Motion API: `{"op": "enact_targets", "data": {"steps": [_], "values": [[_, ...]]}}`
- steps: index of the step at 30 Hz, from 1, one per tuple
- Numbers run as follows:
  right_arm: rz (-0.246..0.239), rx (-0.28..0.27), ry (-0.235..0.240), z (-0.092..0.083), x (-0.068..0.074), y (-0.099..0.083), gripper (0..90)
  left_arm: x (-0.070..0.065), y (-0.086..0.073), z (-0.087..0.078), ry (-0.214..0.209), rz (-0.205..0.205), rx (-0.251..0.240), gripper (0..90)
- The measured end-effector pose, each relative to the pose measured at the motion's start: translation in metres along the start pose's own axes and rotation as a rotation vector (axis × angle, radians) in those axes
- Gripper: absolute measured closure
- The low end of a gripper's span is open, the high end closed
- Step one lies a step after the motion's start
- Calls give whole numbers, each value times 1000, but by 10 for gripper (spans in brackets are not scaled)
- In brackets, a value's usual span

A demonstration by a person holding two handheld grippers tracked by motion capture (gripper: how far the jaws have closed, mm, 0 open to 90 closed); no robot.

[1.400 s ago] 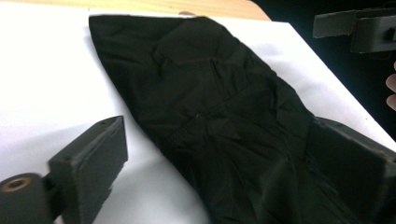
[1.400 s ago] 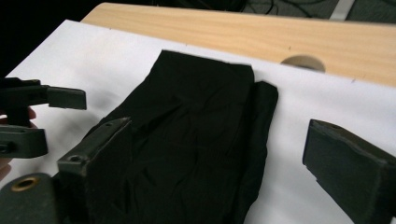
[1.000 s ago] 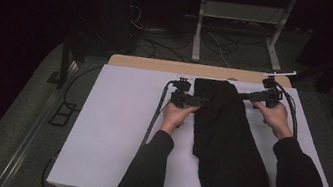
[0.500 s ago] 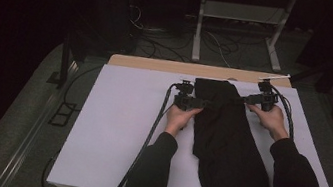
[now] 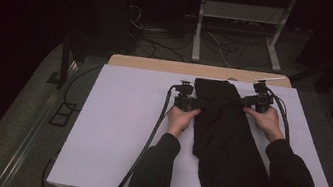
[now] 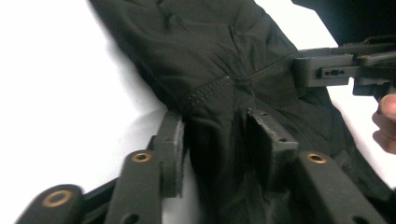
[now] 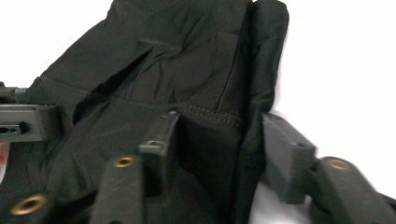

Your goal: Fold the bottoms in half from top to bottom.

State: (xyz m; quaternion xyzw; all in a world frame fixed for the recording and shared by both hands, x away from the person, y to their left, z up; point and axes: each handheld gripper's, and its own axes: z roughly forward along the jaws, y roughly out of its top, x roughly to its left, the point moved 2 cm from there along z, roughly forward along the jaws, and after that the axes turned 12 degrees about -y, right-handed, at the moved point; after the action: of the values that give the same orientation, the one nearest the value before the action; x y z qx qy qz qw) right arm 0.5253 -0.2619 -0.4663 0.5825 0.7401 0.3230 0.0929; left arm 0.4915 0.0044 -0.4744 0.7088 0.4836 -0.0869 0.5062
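Fingers (image 6: 175, 144) closing around black garment (image 5: 227, 143)

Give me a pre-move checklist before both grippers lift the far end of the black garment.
1. Fabric between left gripper jaws, which have just been closing: ok.
2. Fabric between right gripper jaws, also just closing: ok.
3. Pads pressing firmly on the garment: cannot tell.
4. Grippers on opposite edges, at about the same level: ok.
5. Garment lying flat on the white sheet: ok.
6. Near end on the table: not ok, it hangs over the front edge.
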Motion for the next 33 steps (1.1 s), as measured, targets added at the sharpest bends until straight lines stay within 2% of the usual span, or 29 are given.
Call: {"op": "enact_targets", "data": {"steps": [4, 8, 11, 13, 18, 22, 26, 30, 33], "values": [[8, -14, 13, -1, 1, -1, 644, -1, -1, 1, -3, 3, 0, 681], [9, -21, 27, -2, 2, -1, 739, -2, -1, 1, 1, -1, -3, 737], [2, -15, 22, -2, 3, -1, 802, -2, -2, 1, -3, -38, -42, 793], [-6, -6, 21, -2, 5, -1, 814, -3, -3, 2, -5, -37, -57, 824], [-37, -8, 5, -6, 9, 0, 827, -5, -2, 0, 6, 5, -38, 838], [-45, -17, 21, -12, 11, 0, 830, -6, -1, -4, 10, 18, -42, 841], [-61, -39, 29, -18, 16, -4, 831, -12, -1, -8, 8, 61, -46, 847], [-81, -60, 32, -27, 20, -7, 832, -19, -1, -13, -7, 91, -57, 848], [-73, -82, 57, -35, 21, -10, 832, -23, -2, -18, -24, 105, -71, 848]]}}
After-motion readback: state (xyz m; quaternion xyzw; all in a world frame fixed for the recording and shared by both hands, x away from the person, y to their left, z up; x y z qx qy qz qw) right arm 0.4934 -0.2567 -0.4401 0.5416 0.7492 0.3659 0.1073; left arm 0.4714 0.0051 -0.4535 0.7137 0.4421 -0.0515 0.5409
